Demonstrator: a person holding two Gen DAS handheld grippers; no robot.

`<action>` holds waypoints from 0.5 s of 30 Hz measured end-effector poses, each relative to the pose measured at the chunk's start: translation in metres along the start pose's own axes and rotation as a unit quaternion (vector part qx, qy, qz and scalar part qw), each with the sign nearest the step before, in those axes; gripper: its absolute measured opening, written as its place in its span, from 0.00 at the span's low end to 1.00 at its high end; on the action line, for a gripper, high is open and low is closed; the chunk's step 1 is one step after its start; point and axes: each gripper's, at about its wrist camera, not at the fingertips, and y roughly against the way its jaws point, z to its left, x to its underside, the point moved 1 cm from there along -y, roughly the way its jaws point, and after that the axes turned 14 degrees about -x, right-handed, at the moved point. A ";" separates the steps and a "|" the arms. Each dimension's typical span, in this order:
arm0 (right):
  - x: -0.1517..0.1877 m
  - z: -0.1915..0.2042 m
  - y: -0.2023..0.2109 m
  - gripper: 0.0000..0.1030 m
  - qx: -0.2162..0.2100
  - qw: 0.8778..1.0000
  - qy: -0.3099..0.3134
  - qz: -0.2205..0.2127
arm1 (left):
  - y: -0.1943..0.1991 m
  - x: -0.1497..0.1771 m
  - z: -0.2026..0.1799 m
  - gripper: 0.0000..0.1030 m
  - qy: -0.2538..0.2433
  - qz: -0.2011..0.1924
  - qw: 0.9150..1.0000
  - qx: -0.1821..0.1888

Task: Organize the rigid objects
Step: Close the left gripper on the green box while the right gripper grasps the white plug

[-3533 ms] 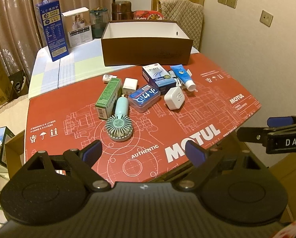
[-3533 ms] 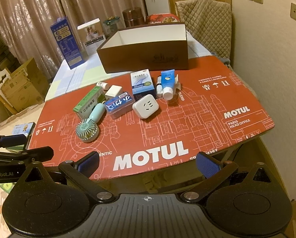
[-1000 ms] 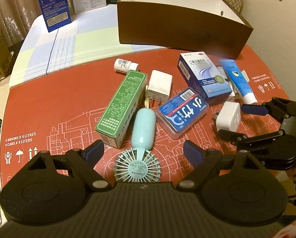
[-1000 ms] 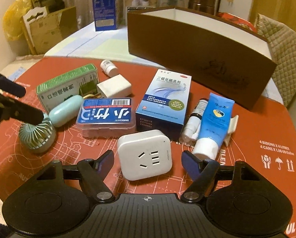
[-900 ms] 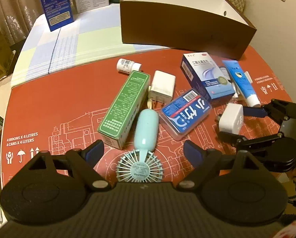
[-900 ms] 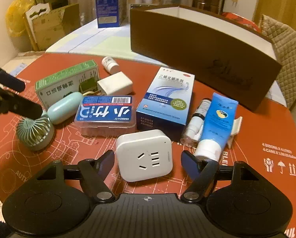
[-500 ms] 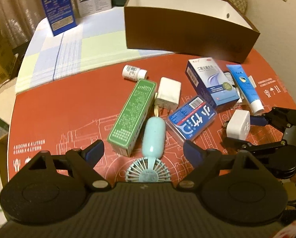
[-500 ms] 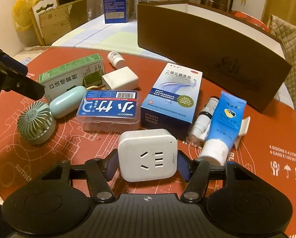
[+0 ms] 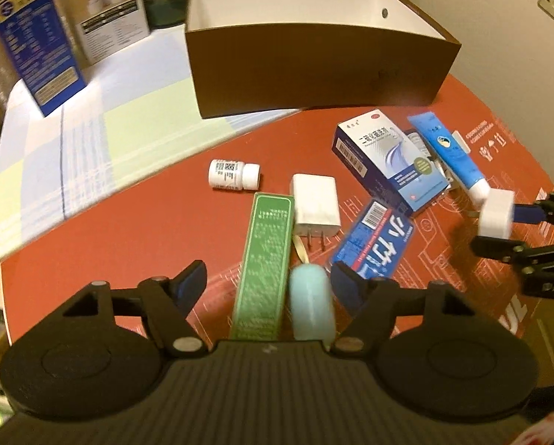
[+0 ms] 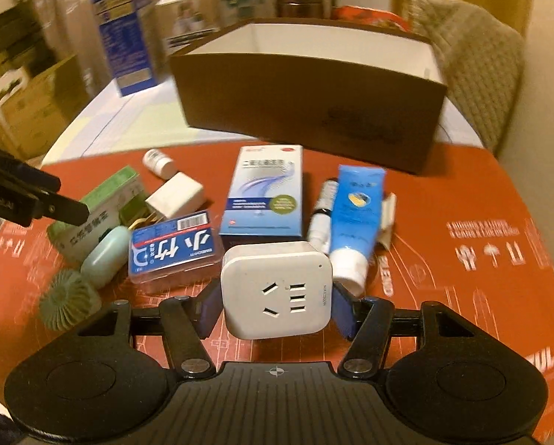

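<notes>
The table (image 9: 91, 230) carries a red mat (image 9: 158, 222) and checked cloth (image 9: 91, 129) — brown box (image 9: 314, 74) astride both.

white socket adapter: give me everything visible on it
The socket adapter is a white, glossy, plastic-looking rounded square block. Its face shows one angled slot pair, a three-slot group and a tiny dot near a corner. The right gripper is clamped on its two sides, blue pads pressing. In the left wrist view it looks raised off the mat.

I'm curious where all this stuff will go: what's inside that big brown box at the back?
The brown box shows only bare white inner walls in both views; nothing pokes above its rim. Its floor is hidden behind the front wall, so something low could lie there unseen.
</notes>
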 end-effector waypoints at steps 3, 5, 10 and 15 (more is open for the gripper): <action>0.005 -0.002 0.008 0.56 0.014 1.000 -0.021 -0.006 | -0.013 -0.003 0.001 0.59 -0.010 0.008 1.000 0.013; 0.007 -0.004 0.012 0.56 0.025 0.999 -0.031 -0.008 | -0.022 -0.005 0.001 0.57 -0.015 0.017 1.000 0.021; 0.013 -0.010 0.019 0.56 0.042 0.998 -0.055 -0.010 | -0.035 -0.005 0.000 0.53 -0.026 0.032 0.999 0.025; 0.011 -0.011 0.022 0.56 0.045 0.997 -0.056 -0.011 | -0.041 -0.007 -0.001 0.27 -0.027 0.038 0.998 0.032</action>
